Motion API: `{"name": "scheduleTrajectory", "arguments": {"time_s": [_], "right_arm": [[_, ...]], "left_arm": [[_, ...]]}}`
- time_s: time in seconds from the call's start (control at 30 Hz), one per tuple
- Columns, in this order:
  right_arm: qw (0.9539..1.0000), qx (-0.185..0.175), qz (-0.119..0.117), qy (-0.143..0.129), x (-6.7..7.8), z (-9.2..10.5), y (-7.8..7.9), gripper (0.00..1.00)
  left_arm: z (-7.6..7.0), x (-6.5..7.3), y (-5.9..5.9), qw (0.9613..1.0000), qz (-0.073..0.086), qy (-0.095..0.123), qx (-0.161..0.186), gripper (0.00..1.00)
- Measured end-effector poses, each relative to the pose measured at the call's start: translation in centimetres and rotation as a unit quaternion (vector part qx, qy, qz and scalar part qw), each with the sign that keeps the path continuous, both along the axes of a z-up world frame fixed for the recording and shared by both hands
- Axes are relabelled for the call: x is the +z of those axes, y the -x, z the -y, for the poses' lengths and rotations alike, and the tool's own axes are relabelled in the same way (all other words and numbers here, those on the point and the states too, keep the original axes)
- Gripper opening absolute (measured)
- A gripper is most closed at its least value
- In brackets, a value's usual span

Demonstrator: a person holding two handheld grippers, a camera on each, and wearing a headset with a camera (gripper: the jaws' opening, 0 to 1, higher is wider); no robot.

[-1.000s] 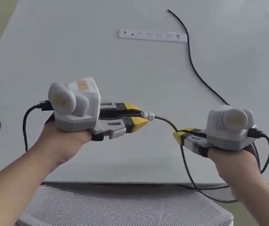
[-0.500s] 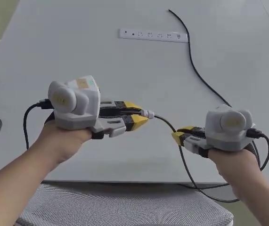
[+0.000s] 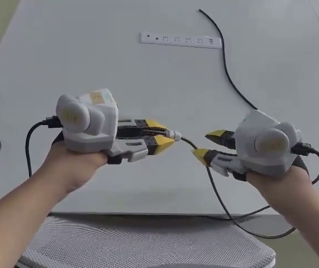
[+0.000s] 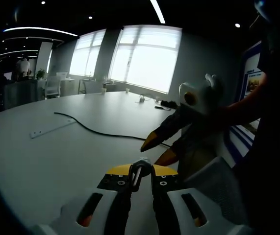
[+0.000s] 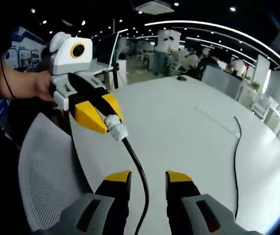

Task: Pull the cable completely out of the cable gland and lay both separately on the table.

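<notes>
Mid-frame, the left gripper (image 3: pixel 166 139) clamps the small white plastic cable gland (image 3: pixel 174 135); its thin black cable (image 5: pixel 140 169) runs between the right gripper's (image 3: pixel 207 144) parted jaws. A weak or off-line pinch there could slip, leaving the cable seated.

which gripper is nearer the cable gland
Left. The left gripper clamps the cable gland in its jaws; the right gripper sits further along, open around the cable.
</notes>
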State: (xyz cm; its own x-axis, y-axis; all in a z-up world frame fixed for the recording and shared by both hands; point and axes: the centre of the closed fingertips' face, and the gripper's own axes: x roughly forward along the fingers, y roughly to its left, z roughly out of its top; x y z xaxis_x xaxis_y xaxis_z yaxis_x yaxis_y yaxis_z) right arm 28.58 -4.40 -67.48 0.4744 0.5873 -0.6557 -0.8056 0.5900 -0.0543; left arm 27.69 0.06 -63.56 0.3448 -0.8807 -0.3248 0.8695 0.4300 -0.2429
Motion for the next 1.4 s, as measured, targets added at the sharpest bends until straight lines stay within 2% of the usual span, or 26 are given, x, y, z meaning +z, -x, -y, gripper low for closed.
{"name": "scheduleTrajectory", "arguments": {"time_s": [0.13,0.27,0.37,0.77,0.93,1.2,1.4], "right_arm": [[0.9988,0.039,0.027,0.013,0.7,-1.4,0.1,0.26],[0.9941,0.080,0.059,0.043,0.8,-2.5,0.3,0.24],[0.9916,0.095,0.073,0.048,1.0,-3.1,0.1,0.20],[0.9884,0.119,0.083,0.045,1.6,-4.2,0.2,0.05],[0.9839,0.141,0.096,0.054,1.5,-4.4,0.6,0.00],[0.9835,0.141,0.098,0.056,1.3,-4.4,0.5,0.00],[0.9849,0.138,0.090,0.055,1.0,-4.3,0.6,0.00]], "left_arm": [[-0.2,0.1,0.0,1.0000,-0.001,0.000,-0.002,0.15],[-0.3,0.1,0.0,1.0000,-0.001,0.001,-0.001,0.15],[-0.3,0.1,0.0,1.0000,-0.001,0.000,-0.002,0.15],[-0.5,0.0,-0.1,1.0000,-0.004,0.001,-0.003,0.15],[-0.5,0.0,-0.1,1.0000,-0.004,0.001,-0.004,0.15],[-0.5,-0.1,-0.1,1.0000,-0.007,0.000,-0.002,0.15],[-0.4,-0.2,0.1,1.0000,-0.006,-0.004,-0.002,0.15]]}}
